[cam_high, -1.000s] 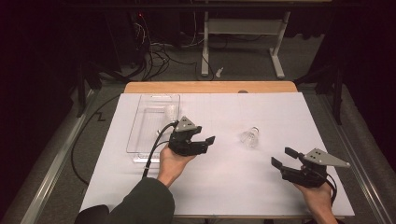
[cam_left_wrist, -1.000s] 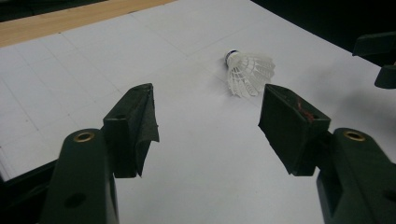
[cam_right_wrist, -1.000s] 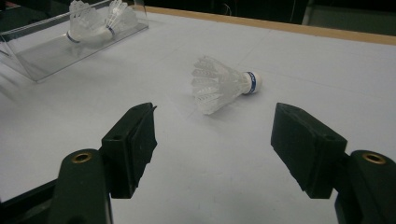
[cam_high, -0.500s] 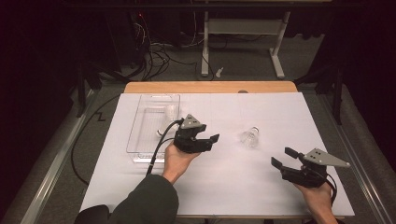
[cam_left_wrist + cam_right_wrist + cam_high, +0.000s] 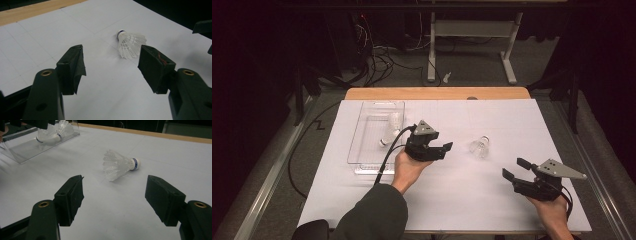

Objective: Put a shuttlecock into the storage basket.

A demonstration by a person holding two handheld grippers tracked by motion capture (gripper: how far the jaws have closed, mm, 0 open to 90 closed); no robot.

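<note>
A white feathered shuttlecock [image 5: 480,146] lies on its side on the white table top, between my two grippers. My left gripper [image 5: 443,150] hovers open just left of it, nothing between its jaws. In the left gripper view the shuttlecock [image 5: 130,43] lies just beyond the open left gripper [image 5: 110,50], close to the right-hand jaw. My right gripper [image 5: 515,168] stands open near the front right, a short way from the shuttlecock. In the right gripper view the shuttlecock [image 5: 118,165] lies ahead of the open right gripper [image 5: 114,180], cork end to the right.
A clear plastic tray [image 5: 367,150] stands at the left of the table with two shuttlecocks [image 5: 393,122] in it; the tray [image 5: 25,150] also appears at the upper left of the right gripper view. The wooden table edge [image 5: 437,93] runs along the back.
My left gripper has moved right, away from the tray and toward the loose shuttlecock. The right gripper has stayed where it was.
</note>
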